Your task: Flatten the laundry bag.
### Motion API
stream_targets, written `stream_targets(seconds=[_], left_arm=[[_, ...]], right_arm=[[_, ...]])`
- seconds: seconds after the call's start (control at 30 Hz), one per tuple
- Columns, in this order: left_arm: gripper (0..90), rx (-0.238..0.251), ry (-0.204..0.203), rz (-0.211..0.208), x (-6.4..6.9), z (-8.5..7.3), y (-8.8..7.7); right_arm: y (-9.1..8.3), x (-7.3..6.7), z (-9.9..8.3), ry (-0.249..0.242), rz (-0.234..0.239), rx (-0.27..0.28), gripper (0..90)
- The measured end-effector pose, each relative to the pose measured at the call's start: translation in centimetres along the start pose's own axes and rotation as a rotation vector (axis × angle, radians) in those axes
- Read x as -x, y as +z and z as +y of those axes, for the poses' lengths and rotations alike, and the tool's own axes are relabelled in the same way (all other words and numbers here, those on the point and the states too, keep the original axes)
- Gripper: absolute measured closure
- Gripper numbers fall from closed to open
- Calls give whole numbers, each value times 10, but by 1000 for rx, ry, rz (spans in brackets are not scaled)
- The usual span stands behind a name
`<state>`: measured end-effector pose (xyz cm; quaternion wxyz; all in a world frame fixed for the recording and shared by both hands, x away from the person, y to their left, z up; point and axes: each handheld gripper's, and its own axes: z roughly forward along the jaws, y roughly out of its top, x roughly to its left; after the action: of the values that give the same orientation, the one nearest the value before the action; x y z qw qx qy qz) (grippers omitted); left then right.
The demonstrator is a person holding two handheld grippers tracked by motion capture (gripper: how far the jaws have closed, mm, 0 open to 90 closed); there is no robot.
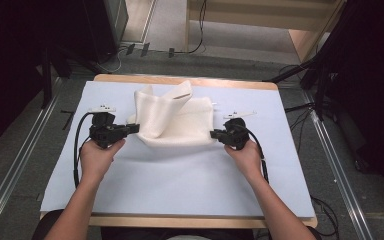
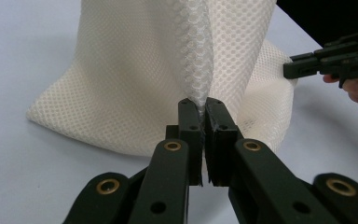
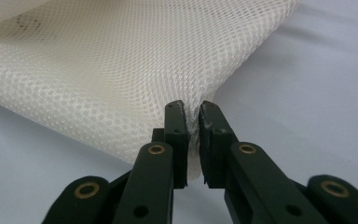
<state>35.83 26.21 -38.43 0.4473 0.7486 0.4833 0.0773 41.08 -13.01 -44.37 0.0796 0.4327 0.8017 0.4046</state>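
Left gripper point(image 1: 134, 128) pinches the white mesh cloth point(image 1: 172, 117) near the bench's point(image 1: 180, 170) far edge; right gripper point(image 1: 214, 134) clamps its opposite corner.

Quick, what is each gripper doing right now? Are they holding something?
Left gripper: jaws shut on an edge of the white mesh cloth.
Right gripper: jaws shut on another edge of the same cloth.

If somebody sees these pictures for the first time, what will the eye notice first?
First, the white mesh cloth, crumpled and partly raised at the middle of the pale blue table cover. Then the two black grippers: the left gripper pinches a raised fold at the cloth's left side, and the right gripper pinches its right edge.
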Motion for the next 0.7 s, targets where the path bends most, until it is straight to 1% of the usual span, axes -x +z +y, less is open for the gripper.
stream_targets(seconds=[0.07, 0.1, 0.13, 0.2, 0.27, 0.3, 0.37, 0.43, 0.5, 0.57, 0.6, 0.7], left_arm=[[880, -5, -1, 3, 0, -2, 1], [880, -3, -9, 11, 1, -4, 1], [881, -4, -13, 3, 1, -6, 1], [881, -8, -50, -21, 1, -11, 3], [880, -18, -83, -51, 1, -17, 7], [879, -32, -91, -54, 3, -21, 10], [873, -52, -84, -51, 5, -27, 15], [867, -63, -80, -51, 7, -30, 18], [855, -78, -79, -55, 8, -33, 20], [842, -94, -76, -56, 8, -35, 21], [841, -95, -77, -53, 8, -36, 20], [841, -112, -93, -49, 6, -43, 24]], right_arm=[[0, 3, 2, -8, -4, 3, 851], [-1, 4, 3, -9, -10, 8, 853], [-1, 7, 5, -11, -16, 10, 853], [-1, 11, 7, -20, -31, 14, 855], [0, 17, 8, -2, -32, 11, 856], [2, 20, 9, -4, -39, 9, 856], [7, 26, 10, -1, -48, -5, 856], [13, 31, 12, 5, -44, -26, 855], [18, 34, 11, 3, -31, -35, 850], [20, 35, 10, 21, -15, -48, 815], [20, 36, 11, 33, -8, -58, 772], [16, 35, 12, 30, -6, -57, 684]])
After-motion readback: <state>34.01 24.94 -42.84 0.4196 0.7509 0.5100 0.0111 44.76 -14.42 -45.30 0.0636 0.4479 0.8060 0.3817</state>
